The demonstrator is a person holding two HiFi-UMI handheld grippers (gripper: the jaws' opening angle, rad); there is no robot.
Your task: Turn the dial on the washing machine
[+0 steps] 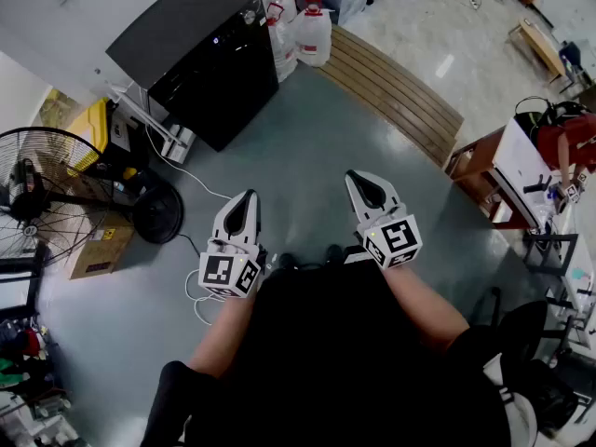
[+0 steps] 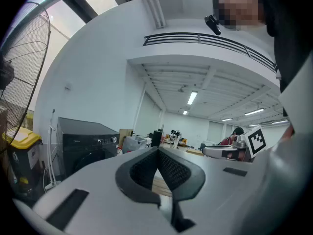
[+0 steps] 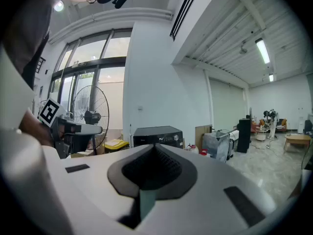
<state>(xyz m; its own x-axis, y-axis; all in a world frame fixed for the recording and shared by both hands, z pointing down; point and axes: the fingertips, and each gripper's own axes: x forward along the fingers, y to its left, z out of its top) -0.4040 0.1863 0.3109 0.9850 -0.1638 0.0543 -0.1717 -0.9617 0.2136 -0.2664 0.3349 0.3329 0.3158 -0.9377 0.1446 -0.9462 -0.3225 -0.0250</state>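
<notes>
The black washing machine [image 1: 200, 54] stands at the far left against the wall, its round dial [image 1: 249, 14] on the front panel's upper right. The dial also shows small in the left gripper view [image 2: 114, 139] and the right gripper view [image 3: 176, 137]. My left gripper [image 1: 244, 203] and right gripper [image 1: 363, 186] hover side by side over the grey floor close to my body, well short of the machine. Each points roughly towards it. The left gripper [image 2: 157, 151] has its pads together with nothing between them. The right gripper [image 3: 155, 148] is likewise shut and empty.
A standing fan [image 1: 37, 194] and a cardboard box [image 1: 98, 250] sit at the left, with a yellow bin [image 1: 79, 124] beside the machine. White jugs [image 1: 312, 35] and a slatted wooden board [image 1: 391, 87] lie beyond it. A white cable [image 1: 191, 296] trails on the floor. A cluttered desk [image 1: 521, 175] stands right.
</notes>
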